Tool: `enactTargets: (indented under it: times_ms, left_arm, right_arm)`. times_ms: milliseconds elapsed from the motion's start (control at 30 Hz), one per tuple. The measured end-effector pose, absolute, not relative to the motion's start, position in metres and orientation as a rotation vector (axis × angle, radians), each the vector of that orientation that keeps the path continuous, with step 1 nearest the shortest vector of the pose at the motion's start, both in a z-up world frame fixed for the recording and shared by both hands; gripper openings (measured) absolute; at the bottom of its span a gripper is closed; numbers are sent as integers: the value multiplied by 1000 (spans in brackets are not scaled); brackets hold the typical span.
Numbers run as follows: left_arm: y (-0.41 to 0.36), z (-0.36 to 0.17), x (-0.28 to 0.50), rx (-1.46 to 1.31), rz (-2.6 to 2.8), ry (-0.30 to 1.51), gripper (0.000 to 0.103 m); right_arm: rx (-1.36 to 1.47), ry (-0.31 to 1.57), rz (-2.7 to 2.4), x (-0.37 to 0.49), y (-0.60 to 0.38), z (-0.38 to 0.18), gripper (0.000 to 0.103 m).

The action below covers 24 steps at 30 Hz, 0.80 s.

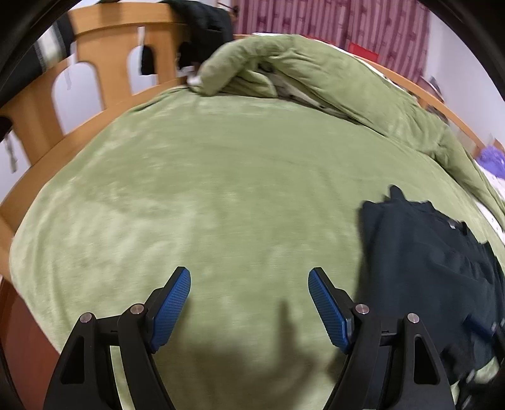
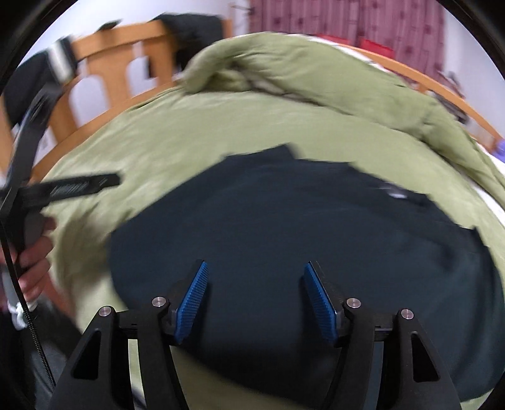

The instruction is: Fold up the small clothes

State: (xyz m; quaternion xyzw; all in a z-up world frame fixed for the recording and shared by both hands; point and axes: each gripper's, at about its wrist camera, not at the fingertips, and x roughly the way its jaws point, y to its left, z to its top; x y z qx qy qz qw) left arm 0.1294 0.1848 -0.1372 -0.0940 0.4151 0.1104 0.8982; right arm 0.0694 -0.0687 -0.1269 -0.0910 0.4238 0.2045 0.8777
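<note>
A dark navy garment (image 2: 284, 227) lies spread on the green blanket (image 2: 164, 135) of a bed. In the left wrist view the same garment (image 1: 426, 258) lies at the right. My right gripper (image 2: 255, 271) hangs open above the garment's near part, and nothing is between its blue pads (image 2: 192, 299). My left gripper (image 1: 249, 277) is open over bare blanket (image 1: 221, 189), to the left of the garment, with nothing between its fingers. In the right wrist view the left gripper (image 2: 79, 186) shows at the far left, held by a hand (image 2: 34, 261). The right wrist view is blurred.
A rolled-back green duvet (image 1: 315, 69) lies along the far side of the bed. A wooden bed rail (image 1: 104, 63) with cut-outs stands at the back left, with dark clothes (image 1: 205, 15) hung over it. Striped red curtains (image 1: 331, 22) hang behind.
</note>
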Motion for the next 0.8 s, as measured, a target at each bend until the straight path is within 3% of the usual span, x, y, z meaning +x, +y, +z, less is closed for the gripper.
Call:
enactTargets:
  times_ms: [167,267,667,767,800]
  left_arm:
    - [212,-148,120,-247,230,850,76]
    - [219,-152,118,-277,213,848,76]
    - [229,-152,110,-320,192,822,76]
    - [229,-154,108,-323,186,827,76]
    - [228,-154,108,-322,182,826,76]
  right_arm:
    - [-265,895,503,39,-20,-142,63]
    - [-332,885,500,28,-3,-151,71]
    - [-527,833,342,32,24,-178,72]
    - [-534,812,317,37,30,-177,56]
    - [-555,794,308,36,34,-177,43]
